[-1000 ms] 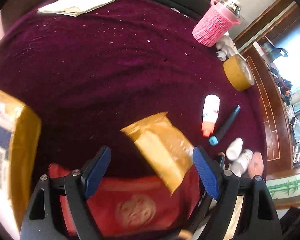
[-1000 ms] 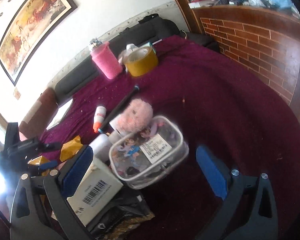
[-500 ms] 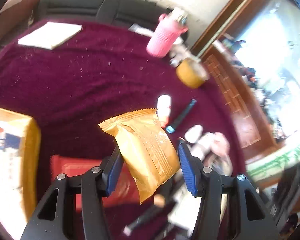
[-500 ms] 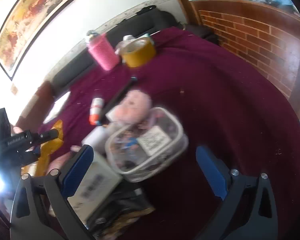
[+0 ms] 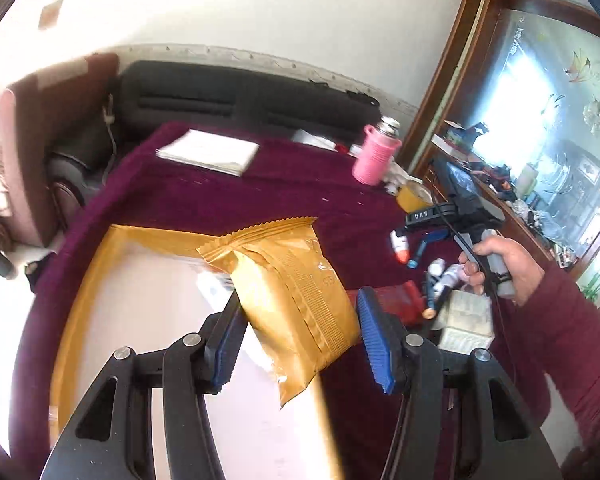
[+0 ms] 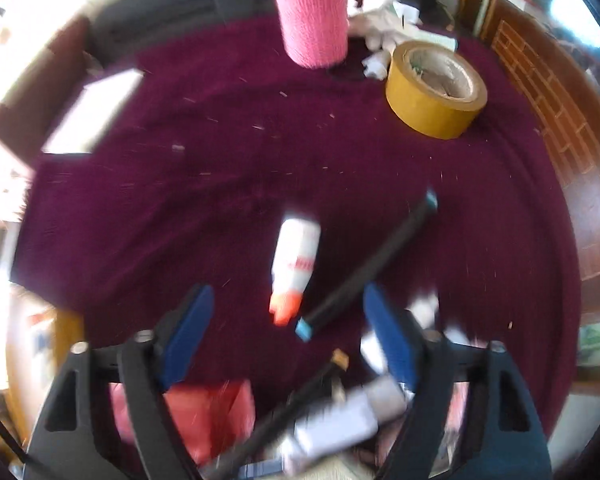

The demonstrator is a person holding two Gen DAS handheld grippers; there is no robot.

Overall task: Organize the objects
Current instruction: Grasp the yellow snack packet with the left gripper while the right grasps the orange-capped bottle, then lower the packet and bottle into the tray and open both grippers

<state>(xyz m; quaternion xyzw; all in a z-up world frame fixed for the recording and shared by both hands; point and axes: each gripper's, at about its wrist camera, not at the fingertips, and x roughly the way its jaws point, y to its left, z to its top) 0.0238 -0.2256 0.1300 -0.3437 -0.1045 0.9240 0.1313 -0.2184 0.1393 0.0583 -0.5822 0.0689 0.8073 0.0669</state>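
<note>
**Gripping a snack packet above the box**

Clamping the golden packet (image 5: pixel 296 300), the left claw (image 5: pixel 300 340) holds it above a yellow-edged box (image 5: pixel 140 300). The right claw (image 6: pixel 288 328), jaws apart and just narrowing, empty, hangs over a white bottle (image 6: pixel 296 256) and black pen (image 6: pixel 368 268) on the maroon tabletop (image 6: pixel 220 140).

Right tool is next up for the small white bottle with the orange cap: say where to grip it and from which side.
Grip the white bottle across its straight white body, coming from above with the fingers on its long sides. It lies flat on the cloth; the orange cap tapers, and the black pen lies close alongside its cap end.
</note>
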